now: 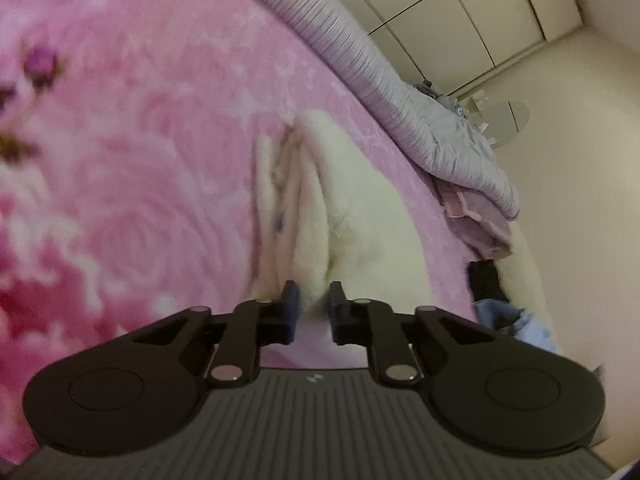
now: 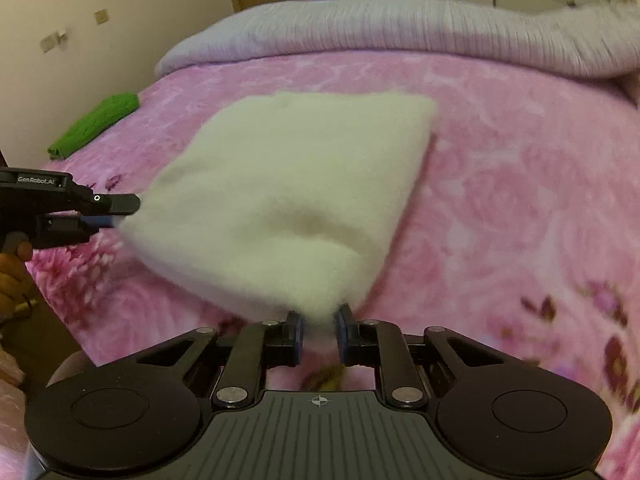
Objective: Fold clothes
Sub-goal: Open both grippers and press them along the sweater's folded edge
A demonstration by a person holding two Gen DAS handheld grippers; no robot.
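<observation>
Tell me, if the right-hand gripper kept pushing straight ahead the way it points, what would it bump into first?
The right gripper already pinches a corner of the fluffy white garment, so that is what it would meet first. Beyond lies the pink blanket, then probably the grey quilt, though depth is hard to judge.

Both grippers are clamped on corners of the white garment (image 2: pixel 288 184): the left gripper (image 2: pixel 120 210) at its left corner, the right gripper (image 2: pixel 320 322) at its near corner.
</observation>
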